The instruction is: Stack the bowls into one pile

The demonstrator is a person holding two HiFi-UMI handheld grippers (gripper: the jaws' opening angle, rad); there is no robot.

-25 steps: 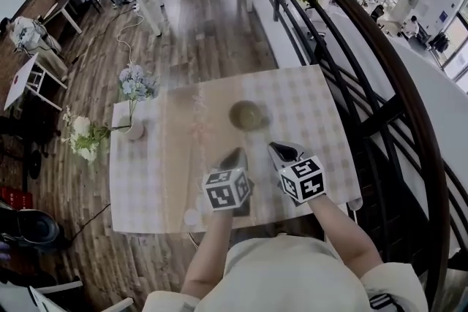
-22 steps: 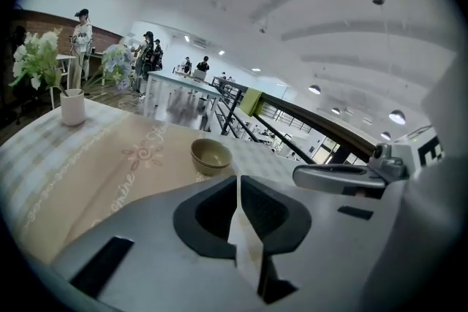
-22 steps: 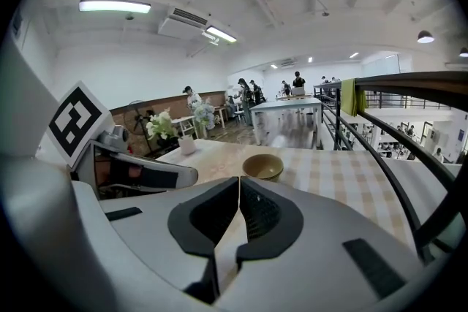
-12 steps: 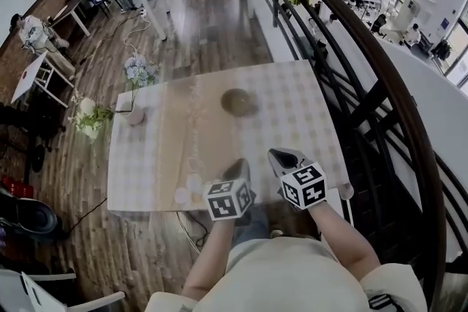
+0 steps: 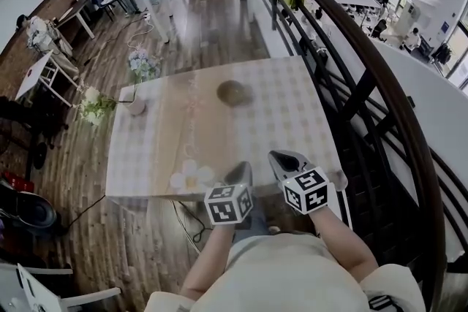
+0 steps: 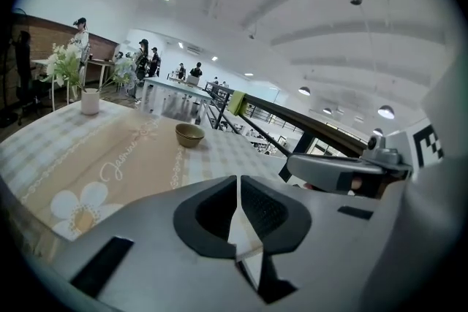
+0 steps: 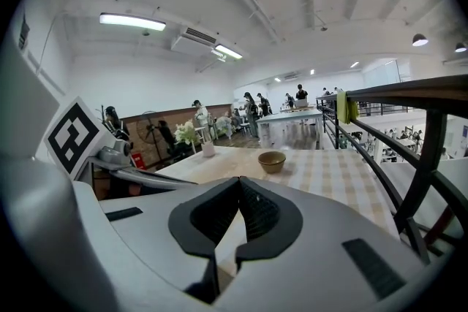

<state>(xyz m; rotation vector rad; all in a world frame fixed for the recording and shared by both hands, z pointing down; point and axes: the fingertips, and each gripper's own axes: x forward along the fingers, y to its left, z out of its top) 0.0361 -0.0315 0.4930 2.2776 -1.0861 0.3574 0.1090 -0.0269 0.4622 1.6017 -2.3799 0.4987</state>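
Head view: white vase with pale flowers [image 5: 136, 107] sits at left edge of checked-cloth table [image 5: 307, 120]. Olive-brown ceramic bowl pile [image 5: 233, 92] stands mid-table, straight ahead of left tongs [image 5: 238, 173], well apart. Left tongs clenched, empty. Right tongs [image 5: 287, 161] just closed, nothing between, slightly farther off. Bowl count unclear at this distance.

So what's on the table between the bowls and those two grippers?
Nothing. In the head view, only bare checked tablecloth lies between the bowls and the left gripper and right gripper.
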